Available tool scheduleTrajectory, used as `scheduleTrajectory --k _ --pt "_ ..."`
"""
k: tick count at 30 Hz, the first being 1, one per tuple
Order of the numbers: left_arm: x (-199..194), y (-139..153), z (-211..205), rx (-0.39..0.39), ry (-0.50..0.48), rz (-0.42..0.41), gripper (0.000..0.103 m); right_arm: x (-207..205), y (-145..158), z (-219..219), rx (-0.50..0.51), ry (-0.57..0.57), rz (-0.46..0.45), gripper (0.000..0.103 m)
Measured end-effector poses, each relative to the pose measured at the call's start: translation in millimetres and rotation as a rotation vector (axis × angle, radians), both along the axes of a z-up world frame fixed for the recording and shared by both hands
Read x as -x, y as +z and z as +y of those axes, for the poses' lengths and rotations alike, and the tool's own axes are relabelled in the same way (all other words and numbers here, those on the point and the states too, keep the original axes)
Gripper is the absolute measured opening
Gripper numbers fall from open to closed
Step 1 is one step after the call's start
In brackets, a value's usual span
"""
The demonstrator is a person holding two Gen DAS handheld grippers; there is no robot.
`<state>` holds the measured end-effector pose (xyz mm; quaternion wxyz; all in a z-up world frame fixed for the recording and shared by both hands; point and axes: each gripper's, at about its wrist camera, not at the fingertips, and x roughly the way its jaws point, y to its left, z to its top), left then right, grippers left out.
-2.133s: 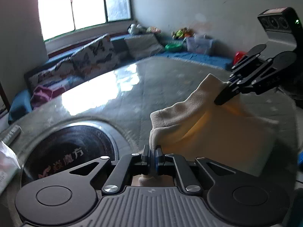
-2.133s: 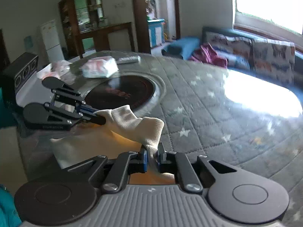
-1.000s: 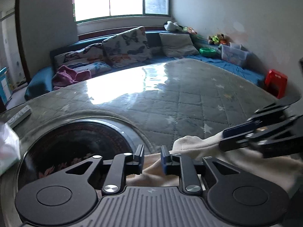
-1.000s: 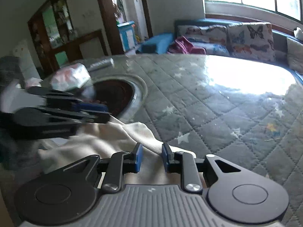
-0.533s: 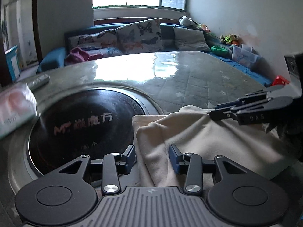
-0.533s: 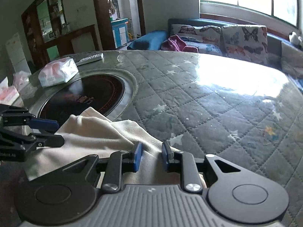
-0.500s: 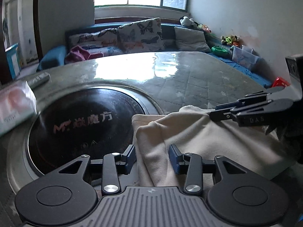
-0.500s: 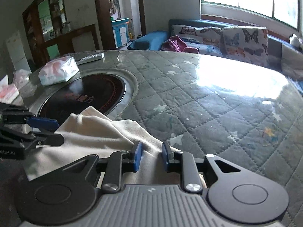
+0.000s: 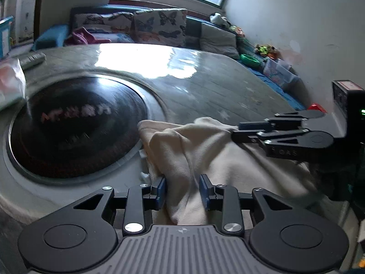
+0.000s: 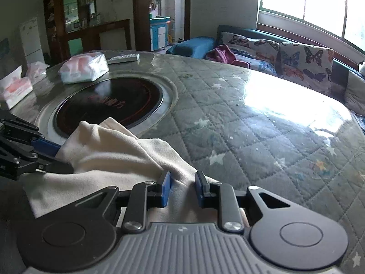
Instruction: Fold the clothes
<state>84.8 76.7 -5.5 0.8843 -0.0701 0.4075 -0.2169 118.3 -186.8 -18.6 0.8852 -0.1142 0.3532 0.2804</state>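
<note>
A cream cloth [image 9: 205, 150] lies rumpled on the quilted surface [image 10: 251, 137], its far edge lapping the rim of the round black hob [image 9: 75, 125]. The left gripper [image 9: 182, 191] has just been closing, yet its jaws stand a little apart astride a fold without pinching it. The right gripper [image 10: 181, 188] likewise straddles a ridge of cloth, narrowly parted, pads not pressing.

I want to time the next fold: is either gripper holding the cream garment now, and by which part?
Neither. The cream garment lies between the open jaws of the left gripper, which have just been closing, and right gripper, pads not pressing.
</note>
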Motion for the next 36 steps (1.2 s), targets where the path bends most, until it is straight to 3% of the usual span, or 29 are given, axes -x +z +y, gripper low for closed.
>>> scheduleTrajectory --k 6,8,14,18,21,22,25,31,36 --pt "44 2 -10 0.036 -0.076 0.024 0.034 38 3 -11 0.038 0.032 -0.006 0.022" --pt "54 5 -12 0.009 -0.079 -0.002 0.035 49 3 -17 0.048 0.032 -0.012 0.022" --pt "42 18 -2 -0.023 -0.025 -0.063 0.036 55 13 -20 -0.001 -0.024 -0.013 0.022" --pt "27 14 -9 -0.056 -0.026 -0.081 0.036 63 21 -12 -0.04 0.008 -0.024 0.022" --pt "19 8 -17 -0.082 -0.043 -0.083 0.034 64 23 -1 -0.051 0.037 -0.027 0.022" --pt "18 5 -18 -0.095 -0.048 -0.093 0.024 63 22 3 -0.052 0.039 -0.024 0.022" --pt "16 3 -19 -0.113 -0.042 -0.119 0.008 58 17 14 -0.053 0.046 -0.017 0.022" --pt "13 -1 -18 -0.119 -0.011 -0.133 0.006 50 2 28 -0.04 0.007 -0.042 0.023" --pt "10 -1 -17 -0.124 -0.013 -0.131 0.007 55 13 18 -0.079 0.026 -0.052 0.023"
